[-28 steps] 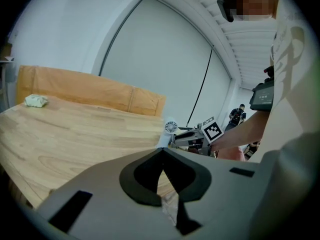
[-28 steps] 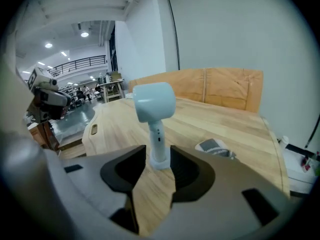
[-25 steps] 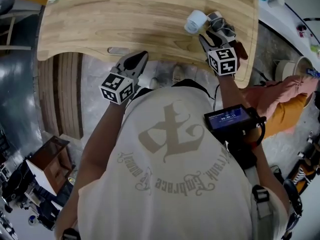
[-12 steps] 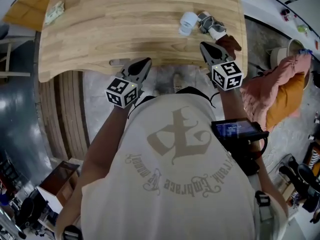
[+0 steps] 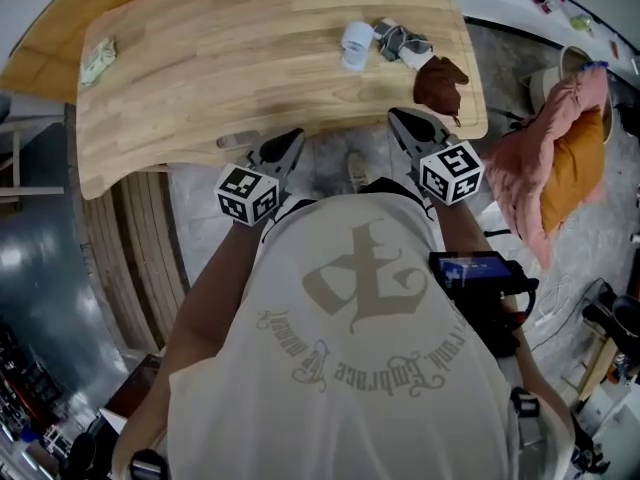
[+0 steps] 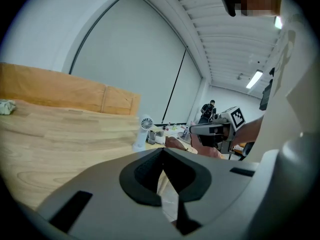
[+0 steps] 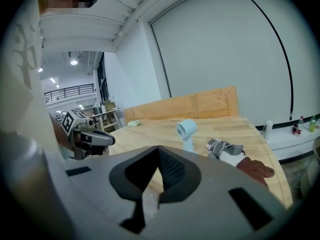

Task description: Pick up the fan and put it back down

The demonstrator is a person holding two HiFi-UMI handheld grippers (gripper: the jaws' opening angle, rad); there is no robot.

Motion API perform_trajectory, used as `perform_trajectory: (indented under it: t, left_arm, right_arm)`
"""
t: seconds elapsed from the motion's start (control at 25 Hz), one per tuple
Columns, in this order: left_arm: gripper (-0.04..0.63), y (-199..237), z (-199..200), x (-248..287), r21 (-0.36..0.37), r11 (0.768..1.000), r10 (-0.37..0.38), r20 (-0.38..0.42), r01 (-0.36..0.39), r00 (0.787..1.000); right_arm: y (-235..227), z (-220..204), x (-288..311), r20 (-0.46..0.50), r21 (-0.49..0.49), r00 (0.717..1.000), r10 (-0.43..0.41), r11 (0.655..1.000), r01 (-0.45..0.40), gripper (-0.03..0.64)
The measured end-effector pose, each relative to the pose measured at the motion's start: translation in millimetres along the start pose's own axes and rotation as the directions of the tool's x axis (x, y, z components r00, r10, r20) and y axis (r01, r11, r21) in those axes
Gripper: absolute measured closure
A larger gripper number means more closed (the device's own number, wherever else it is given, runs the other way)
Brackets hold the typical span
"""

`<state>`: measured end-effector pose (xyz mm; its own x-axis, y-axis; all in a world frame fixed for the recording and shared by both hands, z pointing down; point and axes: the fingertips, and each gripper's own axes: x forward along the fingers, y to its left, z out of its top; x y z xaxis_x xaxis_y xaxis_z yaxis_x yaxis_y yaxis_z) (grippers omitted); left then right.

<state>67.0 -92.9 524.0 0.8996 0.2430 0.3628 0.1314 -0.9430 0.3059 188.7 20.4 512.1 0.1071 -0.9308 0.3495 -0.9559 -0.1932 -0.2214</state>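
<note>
A pale wooden table fills the head view, with a broad grey wall behind it. At the right gripper the jaws have just been drawn together, and nothing is caught between them. The left gripper is also pinched shut and empty. Both are held at the near table edge, which is judged a rest pose with the putting-down done. The fan is left standing upright on the table, well apart from both grippers and just beside a grey bundle. No brand can be read on it. Square markers are shown on each cube, and the gothic lettering on the shirt cannot be read with certainty.
</note>
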Motion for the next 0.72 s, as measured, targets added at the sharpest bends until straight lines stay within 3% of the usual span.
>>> perform_trajectory:
  t: [0.72]
  left_arm:
    - [0.586, -3.5, 4.5, 7.5, 0.012, 1.0, -0.021, -0.004, 0.021, 1.0]
  right_arm:
    - [-6.1, 9.8, -1.7, 0.03, 0.004, 0.999, -0.014, 1.0, 0.013, 0.602]
